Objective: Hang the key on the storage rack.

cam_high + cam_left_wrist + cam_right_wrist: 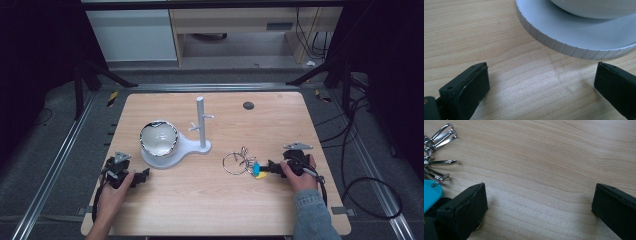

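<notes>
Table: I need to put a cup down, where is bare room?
The table's near strip between the left hand-held gripper and right hand-held gripper is bare, as is the far right corner. Crowded: around the white stand, bowl and key ring.

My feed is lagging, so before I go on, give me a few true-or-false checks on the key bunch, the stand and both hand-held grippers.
1. The right hand-held gripper is shut on the key bunch. False: its jaws stand open over bare table, with the keys beside one jaw.
2. The bowl sits on the white stand. True.
3. The key bunch hangs on the stand's peg. False: it lies on the table.
4. The left hand-held gripper is open. True.
</notes>
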Demonstrator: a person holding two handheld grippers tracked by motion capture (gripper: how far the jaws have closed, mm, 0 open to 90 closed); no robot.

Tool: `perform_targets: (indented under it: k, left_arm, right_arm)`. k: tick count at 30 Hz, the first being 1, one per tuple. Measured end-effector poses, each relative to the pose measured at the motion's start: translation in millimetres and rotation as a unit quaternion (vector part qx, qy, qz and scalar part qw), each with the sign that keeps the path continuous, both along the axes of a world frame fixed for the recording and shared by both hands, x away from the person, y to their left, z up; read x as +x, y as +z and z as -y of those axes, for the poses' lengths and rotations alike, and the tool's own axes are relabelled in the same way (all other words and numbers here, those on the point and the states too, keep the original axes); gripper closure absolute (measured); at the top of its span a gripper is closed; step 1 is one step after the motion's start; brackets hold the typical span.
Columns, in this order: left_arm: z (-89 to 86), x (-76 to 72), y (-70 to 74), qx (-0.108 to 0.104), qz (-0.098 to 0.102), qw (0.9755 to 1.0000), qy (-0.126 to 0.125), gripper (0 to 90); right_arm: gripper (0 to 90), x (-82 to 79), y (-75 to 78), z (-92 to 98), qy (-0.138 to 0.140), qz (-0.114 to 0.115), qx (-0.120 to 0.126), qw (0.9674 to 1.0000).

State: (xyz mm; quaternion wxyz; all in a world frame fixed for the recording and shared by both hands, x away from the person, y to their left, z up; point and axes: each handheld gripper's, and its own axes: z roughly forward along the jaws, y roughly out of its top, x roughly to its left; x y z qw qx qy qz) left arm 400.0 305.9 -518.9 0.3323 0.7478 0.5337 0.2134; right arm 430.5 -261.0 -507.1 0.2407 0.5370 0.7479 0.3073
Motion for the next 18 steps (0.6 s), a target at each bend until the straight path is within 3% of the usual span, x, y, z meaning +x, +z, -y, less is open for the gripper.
perform_targets:
  k: [3, 12, 14, 16, 18]
  left_arm:
    - [2.5, 0.1, -0.3, 0.013, 0.0, 0.9999, 0.0, 0.0]
    - [1.4, 0.2, -0.3, 0.013, 0.0, 0.9999, -0.005, 0.0]
    - [1.3, 0.3, -0.3, 0.014, 0.0, 0.9999, -0.005, 0.0]
    - [1.2, 0.5, -0.3, 0.014, -0.001, 0.9999, -0.005, 0.0]
    - [0.9, 0.8, -0.3, 0.014, -0.001, 0.9999, -0.005, 0.0]
  right_arm:
    - [0.3, 0.9, -0.1, -0.2, 0.001, 0.0, 0.0, 1.0]
    - [0.7, 2.0, 0.1, 0.3, 0.007, 0.0, -0.001, 1.0]
    - [4.7, 2.7, 1.7, 0.1, 0.015, -0.003, -0.002, 0.9999]
    - [14.1, 3.4, 6.2, -1.1, 0.027, -0.012, -0.006, 0.9995]
    - [16.2, 3.1, 11.1, -2.2, 0.036, -0.01, -0.014, 0.9992]
